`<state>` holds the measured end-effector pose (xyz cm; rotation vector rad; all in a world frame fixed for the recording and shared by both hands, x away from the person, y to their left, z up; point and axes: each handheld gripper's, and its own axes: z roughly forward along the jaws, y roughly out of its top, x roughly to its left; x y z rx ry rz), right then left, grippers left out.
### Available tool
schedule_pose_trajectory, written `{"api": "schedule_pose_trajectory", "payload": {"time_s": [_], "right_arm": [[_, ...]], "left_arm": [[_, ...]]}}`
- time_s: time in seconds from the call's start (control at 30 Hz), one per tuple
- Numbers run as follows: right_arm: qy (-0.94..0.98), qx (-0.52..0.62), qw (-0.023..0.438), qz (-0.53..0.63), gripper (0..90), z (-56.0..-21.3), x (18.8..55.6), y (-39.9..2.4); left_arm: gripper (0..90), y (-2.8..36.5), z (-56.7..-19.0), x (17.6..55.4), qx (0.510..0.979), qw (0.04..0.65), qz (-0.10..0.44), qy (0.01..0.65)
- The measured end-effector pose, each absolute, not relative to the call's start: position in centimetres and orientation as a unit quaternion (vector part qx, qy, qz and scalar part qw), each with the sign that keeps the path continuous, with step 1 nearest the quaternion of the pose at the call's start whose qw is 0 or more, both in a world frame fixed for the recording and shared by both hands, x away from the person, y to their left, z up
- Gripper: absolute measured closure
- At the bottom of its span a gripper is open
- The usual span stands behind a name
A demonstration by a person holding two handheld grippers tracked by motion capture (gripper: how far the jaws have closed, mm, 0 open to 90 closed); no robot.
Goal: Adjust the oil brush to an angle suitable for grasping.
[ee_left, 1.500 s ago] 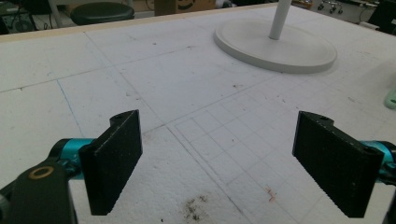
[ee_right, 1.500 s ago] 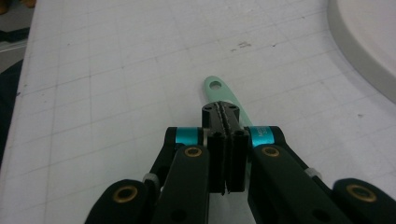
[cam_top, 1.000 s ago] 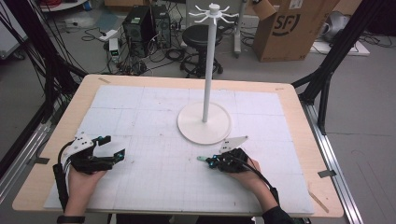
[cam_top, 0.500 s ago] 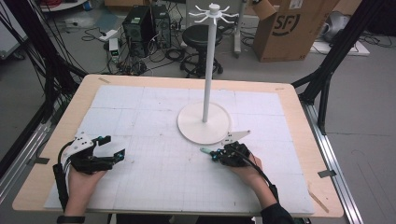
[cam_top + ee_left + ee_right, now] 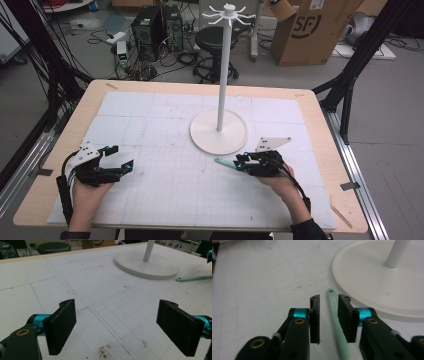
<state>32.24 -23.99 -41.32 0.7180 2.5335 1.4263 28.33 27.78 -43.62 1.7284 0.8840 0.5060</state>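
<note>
Closing in on the mint-green handle (image 5: 334, 305), the right gripper (image 5: 328, 298) has edged forward over the last second toward the stand's round base (image 5: 205, 136). It has also turned a little, so its grey plate now points at the table's right edge. Its jaws stand only narrowly apart, one on each side of the handle. A sliver of mat shows beside the left jaw, so I judge they are not yet clamped on it. The handle lies near the middle of the surface, just in front of the base, with its tip poking out leftward past the fingertips. That reads as the pick-up being lined up, with only the squeeze left to do.

The left gripper (image 5: 121, 156) has not moved. It rests in the person's hand near the front left corner, jaws wide apart and nothing between them.

A white gridded mat (image 5: 165, 195) covers most of the wooden table (image 5: 320, 131) and is scuffed and speckled with dirt in places. From the base a white pole (image 5: 221, 75) rises to a ring of hooks. Beyond the far edge are a black stool (image 5: 215, 37), computer towers (image 5: 157, 25) among loose cables, and a cardboard box (image 5: 305, 30).
</note>
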Motion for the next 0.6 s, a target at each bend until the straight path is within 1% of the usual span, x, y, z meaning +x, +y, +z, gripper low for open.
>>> {"api": "schedule_pose_trajectory", "payload": {"time_s": [0.17,0.37,0.47,0.6], "right_arm": [[0.825,0.252,0.084,0.499,54.5,-40.9,31.9,-26.7],[0.797,0.280,0.103,0.526,37.0,-41.1,31.4,-29.6],[0.784,0.296,0.118,0.533,30.0,-41.2,31.2,-31.0],[0.763,0.316,0.126,0.550,22.6,-41.5,30.9,-33.0]], "left_arm": [[16.8,27.9,-43.6,28.3,0.727,0.537,0.213,0.371],[16.5,28.1,-43.6,28.3,0.727,0.536,0.214,0.371],[16.3,28.2,-43.5,28.2,0.730,0.534,0.216,0.368],[16.3,28.2,-43.5,28.2,0.728,0.538,0.217,0.366]]}}
